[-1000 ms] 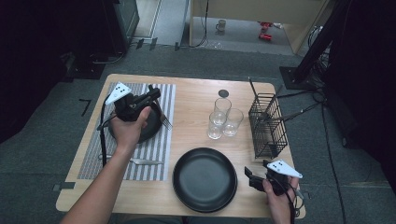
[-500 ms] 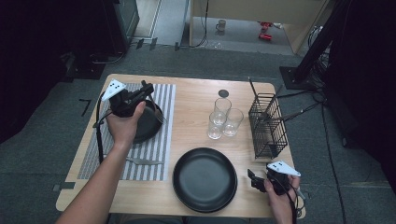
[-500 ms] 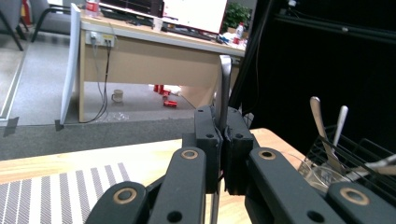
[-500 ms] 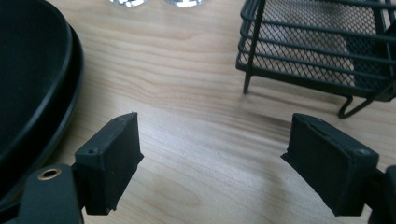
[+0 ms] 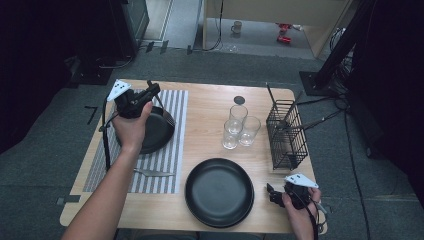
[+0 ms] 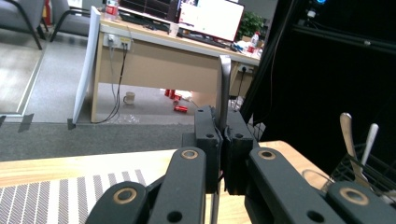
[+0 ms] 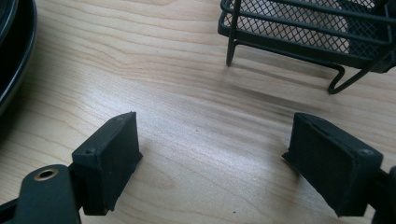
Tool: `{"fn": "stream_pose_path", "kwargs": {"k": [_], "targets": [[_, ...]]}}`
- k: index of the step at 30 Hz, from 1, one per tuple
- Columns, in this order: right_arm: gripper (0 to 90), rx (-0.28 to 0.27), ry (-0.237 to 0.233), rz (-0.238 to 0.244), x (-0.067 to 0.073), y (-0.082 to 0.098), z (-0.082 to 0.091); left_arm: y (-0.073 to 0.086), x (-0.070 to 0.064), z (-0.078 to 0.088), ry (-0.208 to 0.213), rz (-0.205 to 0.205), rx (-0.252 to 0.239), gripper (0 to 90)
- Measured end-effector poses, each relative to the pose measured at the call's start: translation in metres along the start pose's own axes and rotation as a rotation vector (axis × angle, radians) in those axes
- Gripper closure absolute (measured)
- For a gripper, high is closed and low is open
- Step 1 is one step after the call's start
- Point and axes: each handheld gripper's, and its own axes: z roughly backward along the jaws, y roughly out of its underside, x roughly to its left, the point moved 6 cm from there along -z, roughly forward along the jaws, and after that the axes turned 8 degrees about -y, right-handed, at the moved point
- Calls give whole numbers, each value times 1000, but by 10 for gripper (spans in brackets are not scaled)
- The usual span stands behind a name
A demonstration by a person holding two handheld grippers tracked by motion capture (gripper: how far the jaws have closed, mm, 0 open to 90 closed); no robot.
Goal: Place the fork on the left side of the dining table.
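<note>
Wooden table [image 5: 205, 107] — glasses [image 5: 239, 126], wire basket [image 5: 286, 134], plate [image 5: 219, 192]

Black plate [image 5: 219, 192], grey-and-white striped placemat [image 5: 162, 160], black wire basket [image 5: 286, 135].

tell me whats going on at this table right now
A person is working at a wooden table with tongs in each hand. The left tongs are shut on a piece of cutlery, likely a fork, held up above the small black plate on the striped placemat. The right tongs hang open over bare wood near the wire cutlery basket. A large black plate, three glasses and another utensil sit untouched.
</note>
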Motion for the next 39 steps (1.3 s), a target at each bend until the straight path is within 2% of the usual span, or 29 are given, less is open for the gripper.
{"fn": "stream_pose_path", "kwargs": {"k": [6, 9, 13, 15, 20, 25, 29, 33, 36, 39], "targets": [[131, -11, -8, 6, -2, 0, -1, 0, 9, -10, -9, 45, -30, 885], [129, -12, -7, 4, -2, 1, 0, 0, 12, -15, -18, 50, -37, 885], [101, -8, 3, -5, -1, 1, -2, 2, 14, -21, -24, 64, -29, 885], [101, -8, 3, -5, -1, 1, -2, 6, 19, -29, -42, 64, -11, 885], [101, -8, 3, -5, -1, 1, -2, 12, 26, -41, -62, 128, -9, 884], [101, -8, 3, -4, -1, 1, -2, 15, 33, -49, -95, 120, -22, 885], [101, -8, 3, -4, -1, 1, -2, 9, 39, -53, -109, 108, -40, 885], [101, -8, 3, -4, -1, 1, -2, 6, 48, -58, -95, 132, -61, 885], [101, -8, 3, -4, -1, 1, -2, 9, 53, -63, -92, 134, -89, 884], [101, -8, 2, -3, -1, 1, -2, 12, 57, -67, -104, 142, -91, 884]]}}
